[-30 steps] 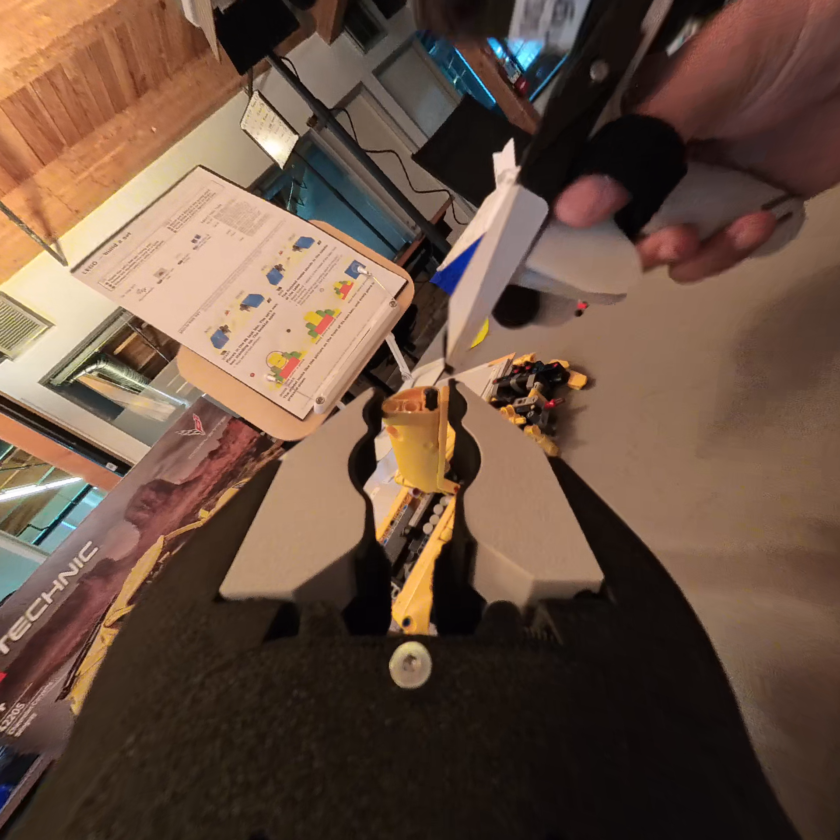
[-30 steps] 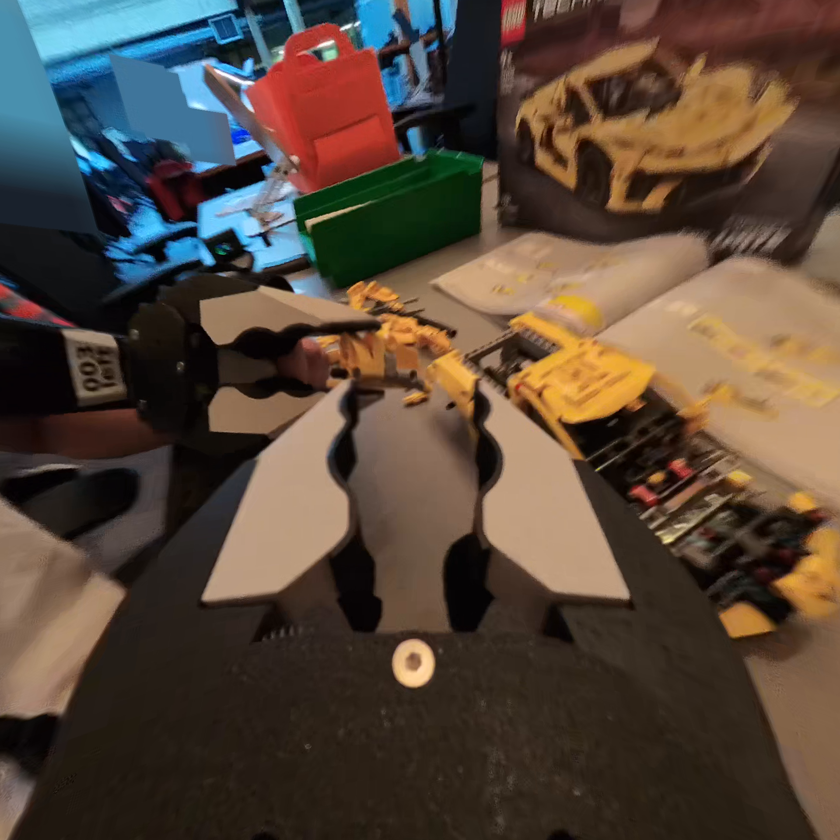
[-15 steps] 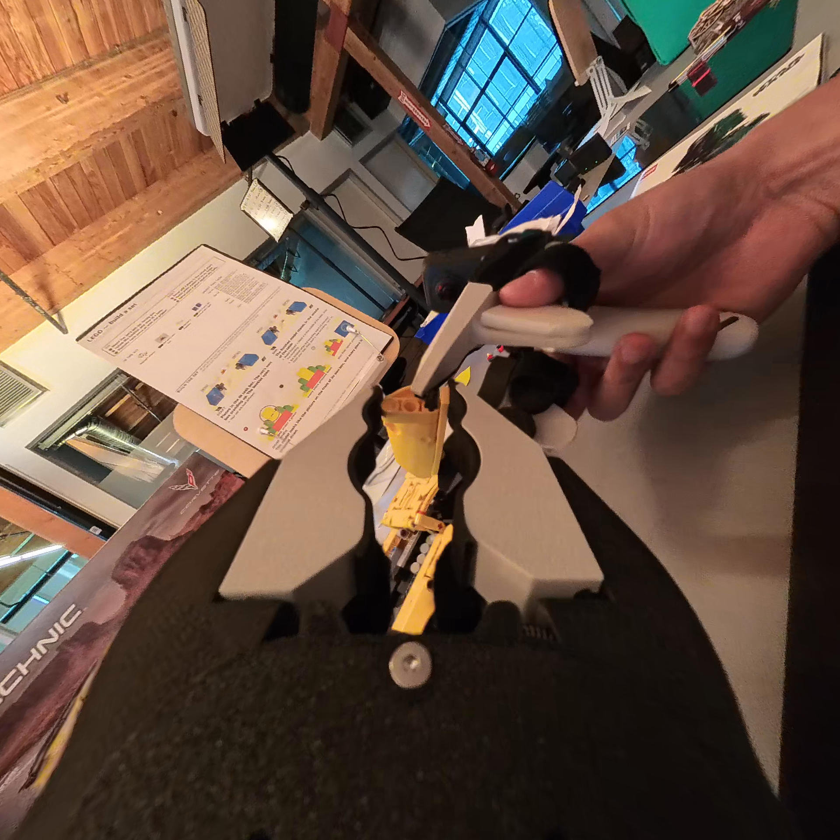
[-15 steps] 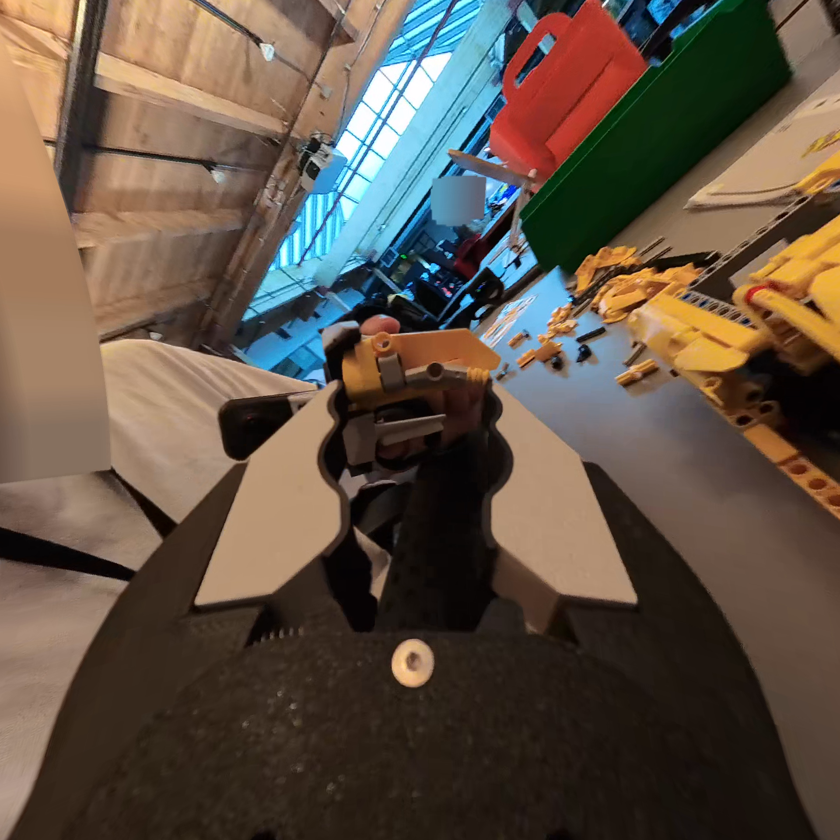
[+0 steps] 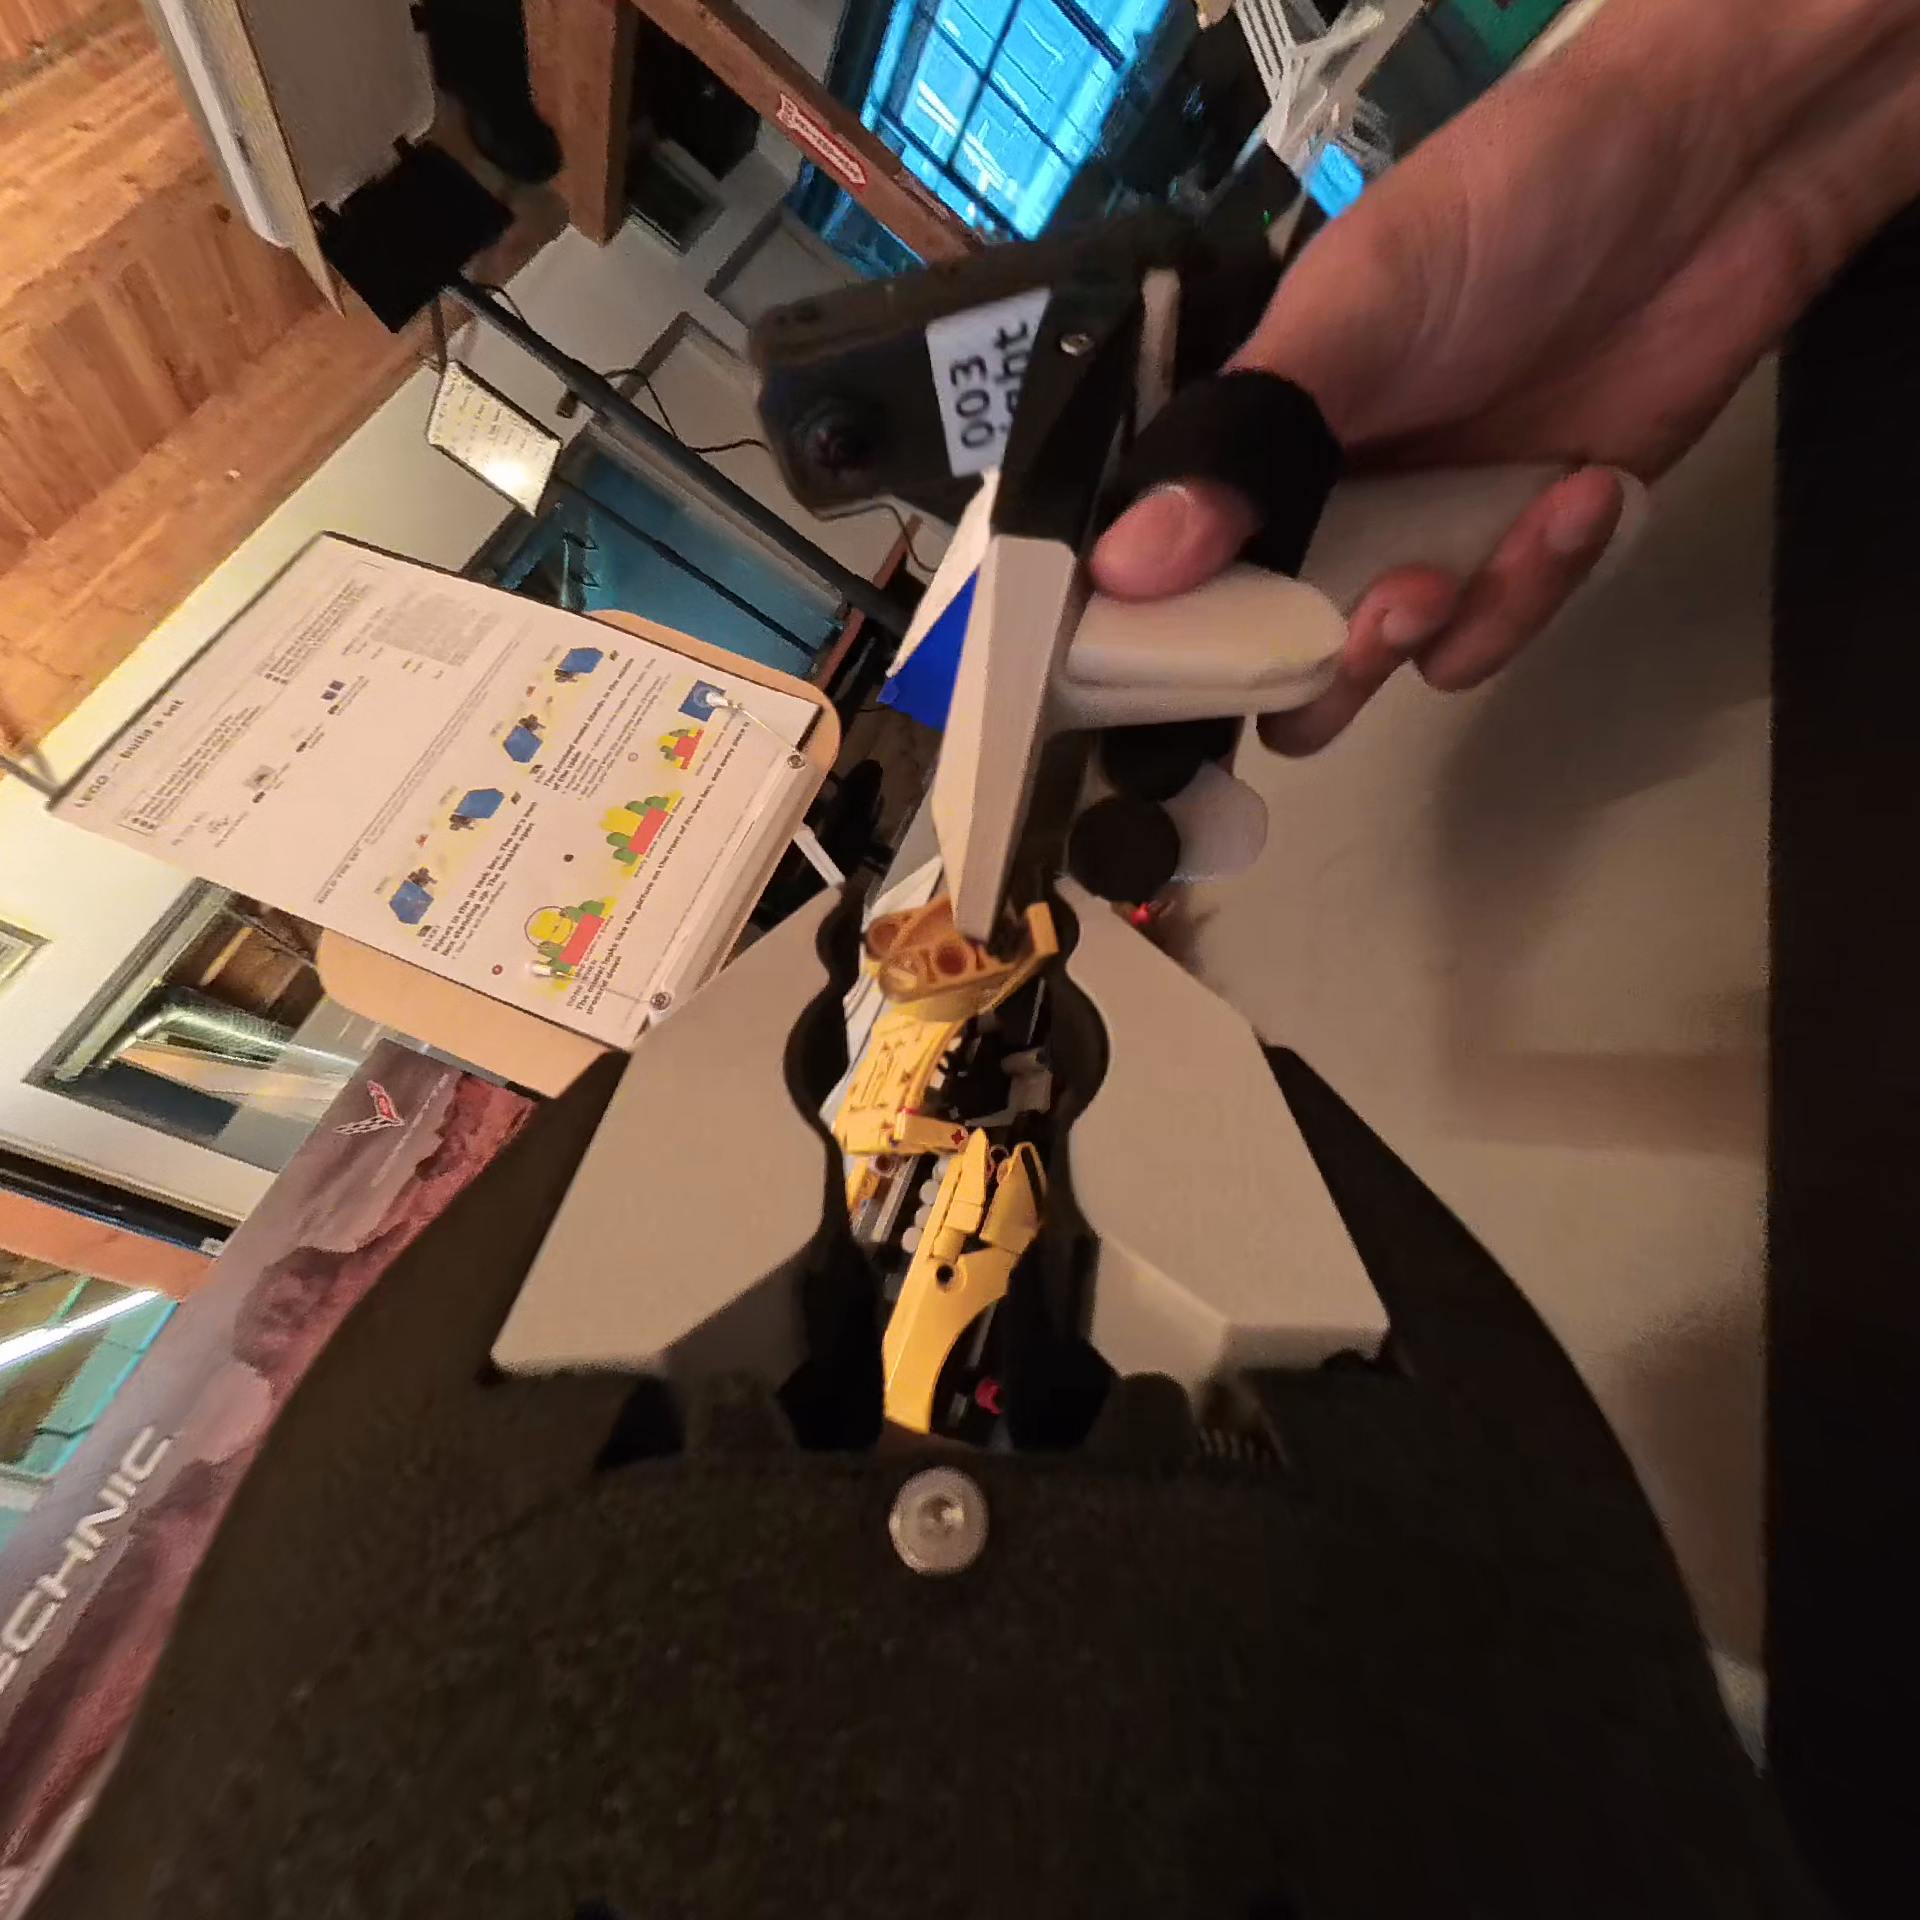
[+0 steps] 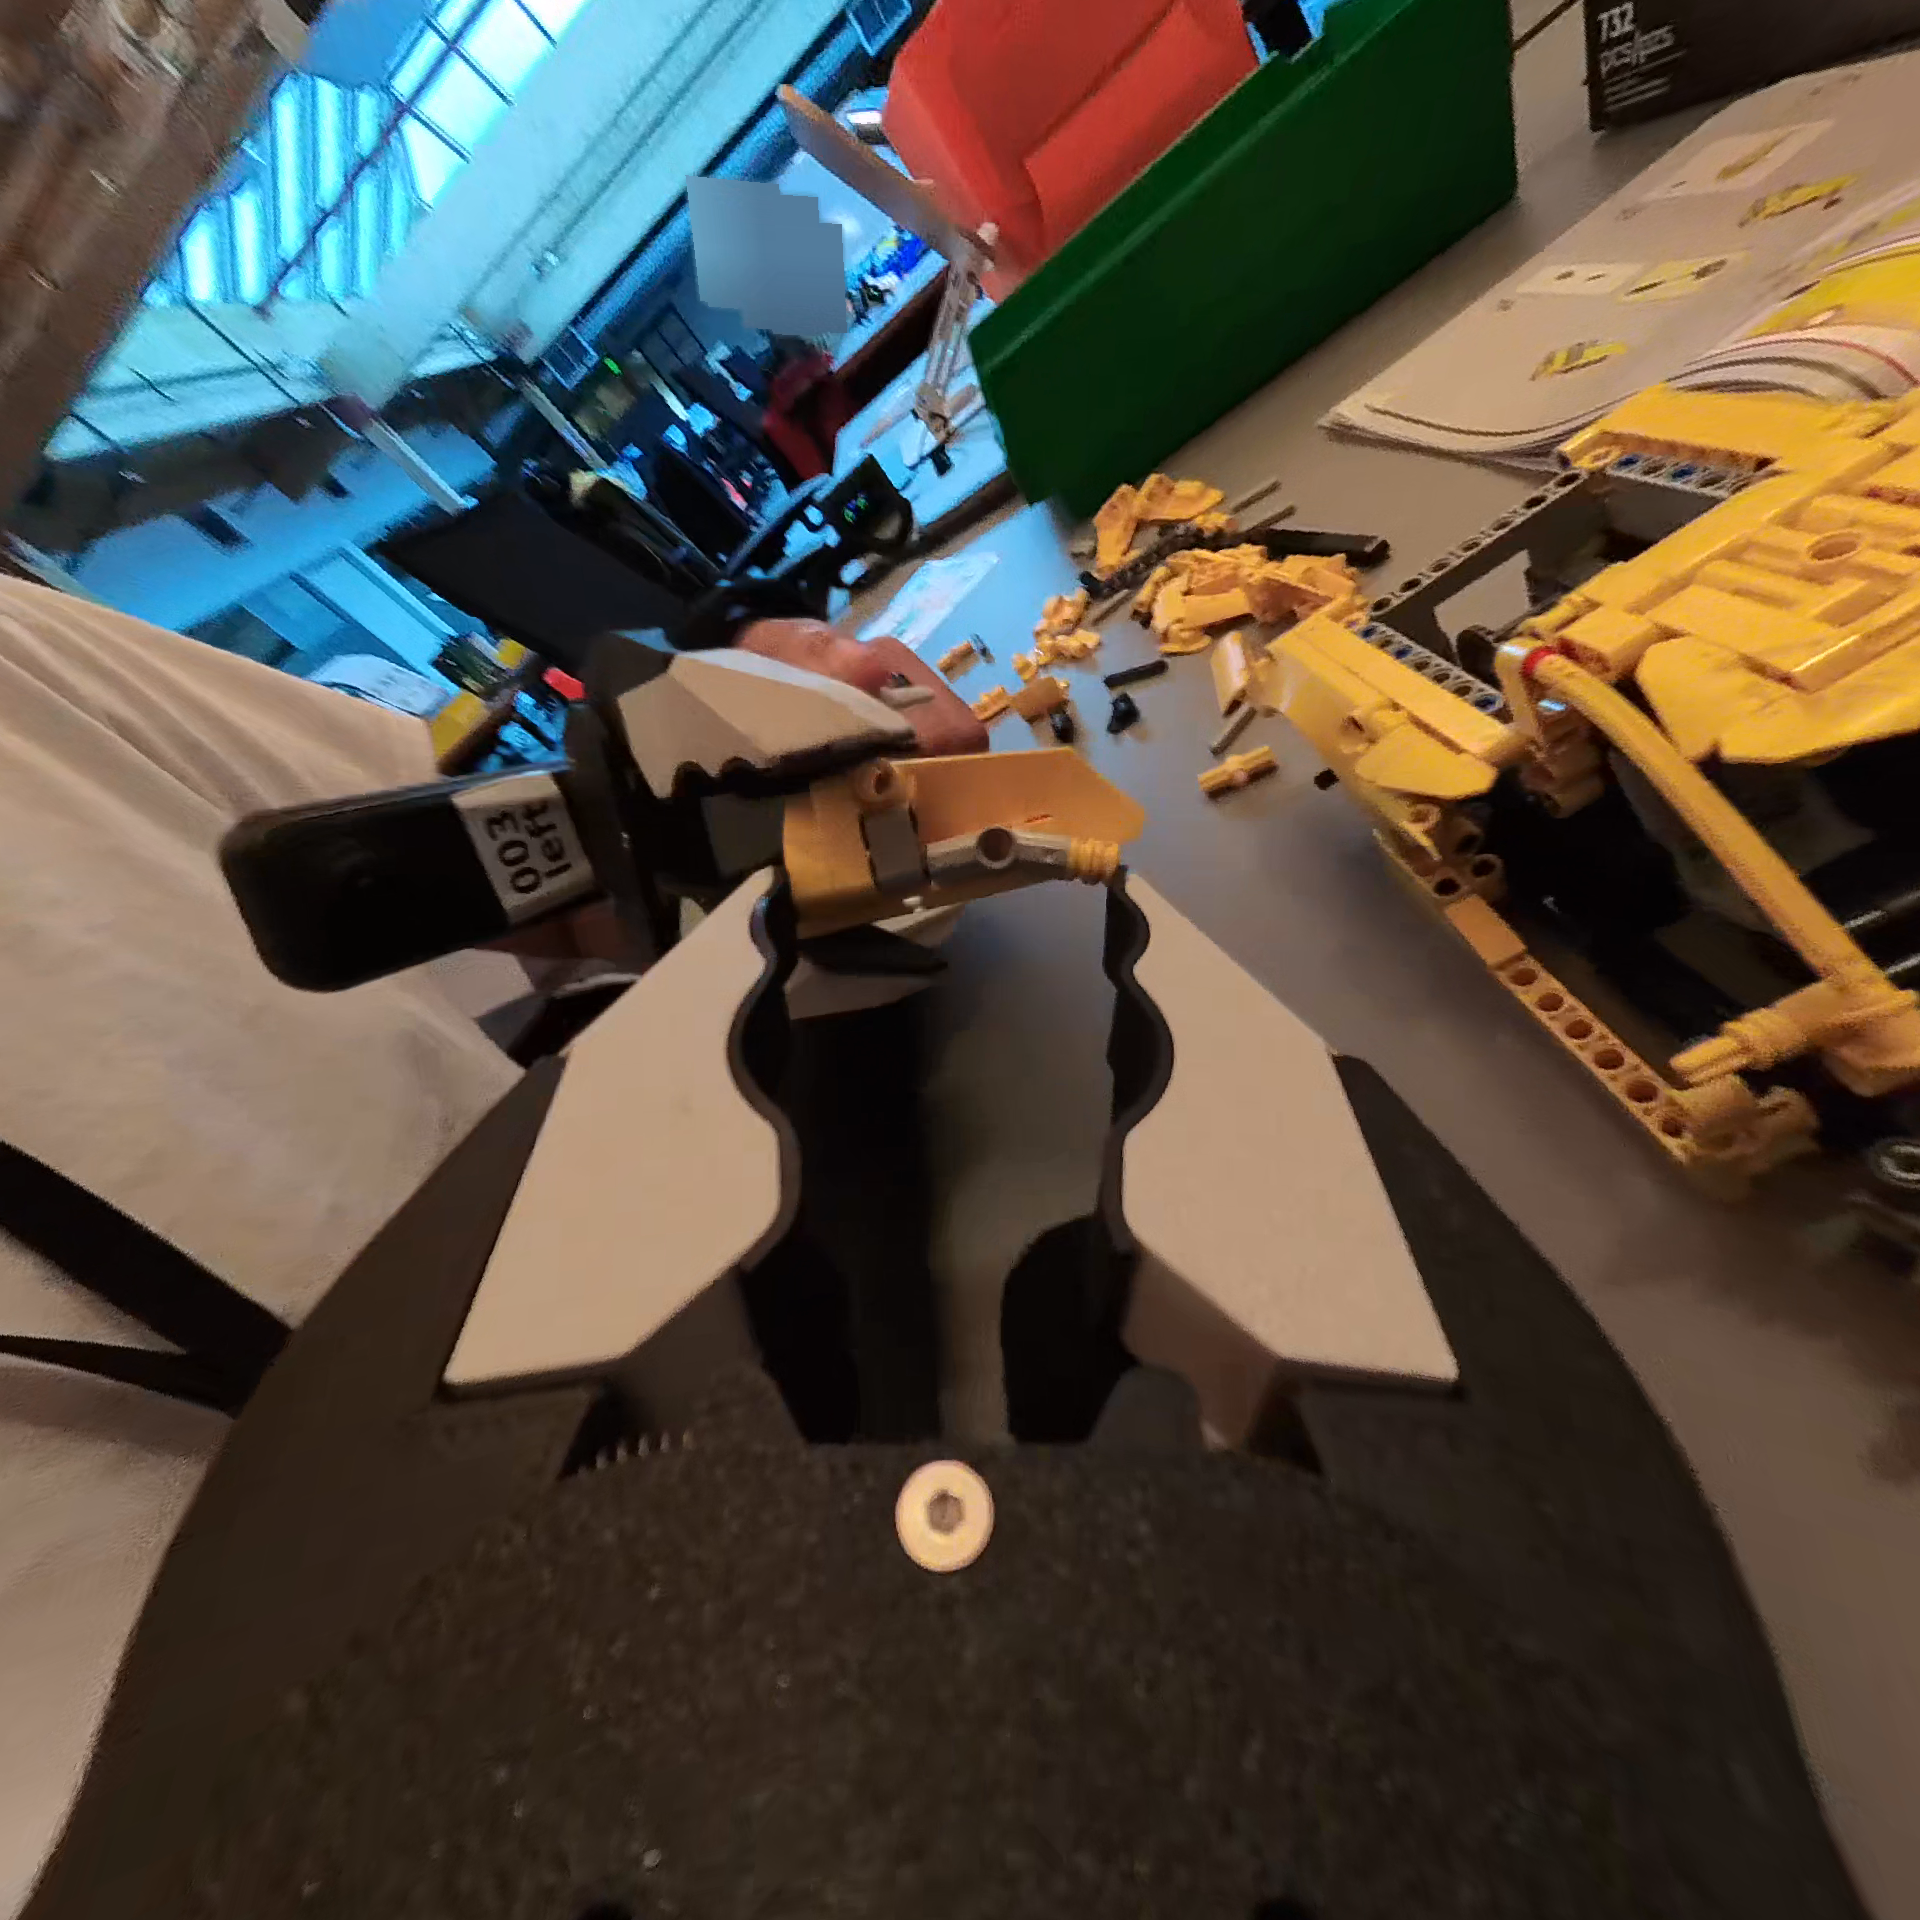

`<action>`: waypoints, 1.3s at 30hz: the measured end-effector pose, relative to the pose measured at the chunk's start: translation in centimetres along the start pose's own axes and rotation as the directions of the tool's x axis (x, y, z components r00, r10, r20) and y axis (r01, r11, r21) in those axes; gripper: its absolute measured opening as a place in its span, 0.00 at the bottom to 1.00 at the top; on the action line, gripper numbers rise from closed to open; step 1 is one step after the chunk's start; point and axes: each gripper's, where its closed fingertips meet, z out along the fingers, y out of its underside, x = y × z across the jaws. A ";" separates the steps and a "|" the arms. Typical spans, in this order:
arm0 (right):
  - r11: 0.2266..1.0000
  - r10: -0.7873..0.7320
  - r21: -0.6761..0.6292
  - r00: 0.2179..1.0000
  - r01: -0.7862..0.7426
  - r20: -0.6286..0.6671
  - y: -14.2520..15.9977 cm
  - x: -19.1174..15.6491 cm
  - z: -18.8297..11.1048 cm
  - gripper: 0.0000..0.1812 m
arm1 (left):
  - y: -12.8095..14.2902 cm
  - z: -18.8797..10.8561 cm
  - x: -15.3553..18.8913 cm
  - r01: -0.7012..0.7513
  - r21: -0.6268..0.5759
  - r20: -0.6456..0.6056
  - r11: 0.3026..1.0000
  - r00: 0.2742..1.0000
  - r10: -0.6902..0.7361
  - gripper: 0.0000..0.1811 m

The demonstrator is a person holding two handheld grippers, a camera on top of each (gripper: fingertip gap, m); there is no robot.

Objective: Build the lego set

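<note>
Two grippers, one small yellow subassembly (image 6: 935, 831) between them, above the table (image 6: 1299, 1039).

Right gripper (image 6: 940, 894) spread, tips under the piece; left gripper (image 6: 821, 800) clamped on its butt end, long axis running toward the yellow car (image 6: 1662, 665). Likely slip or twist if squeezed off-centre on the thin grey connector.

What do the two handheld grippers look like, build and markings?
Both match: the left gripper and right gripper have light grey angular jaws with wavy black inner edges, on a rough black body with a silver screw at centre. Each carries a black camera pod with a white sticker. The right hand wears a black finger strap and grips a pale grey trigger.
</note>
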 end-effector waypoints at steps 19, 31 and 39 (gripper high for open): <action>0.984 -0.172 0.022 0.969 0.179 -0.178 -1.4 1.0 -0.3 0.36 | 0.3 0.1 -1.0 -0.030 -0.037 0.060 0.999 0.998 0.032 0.18; 0.982 -0.179 0.042 0.975 0.185 -0.131 -1.4 0.5 -0.5 0.31 | 0.1 0.1 -0.7 -0.017 -0.026 0.047 1.000 0.999 0.018 0.17; 0.986 -0.158 0.042 0.980 0.164 -0.123 -1.1 0.6 -0.4 0.31 | 0.2 0.2 -0.5 -0.002 -0.023 0.034 1.000 0.999 0.003 0.17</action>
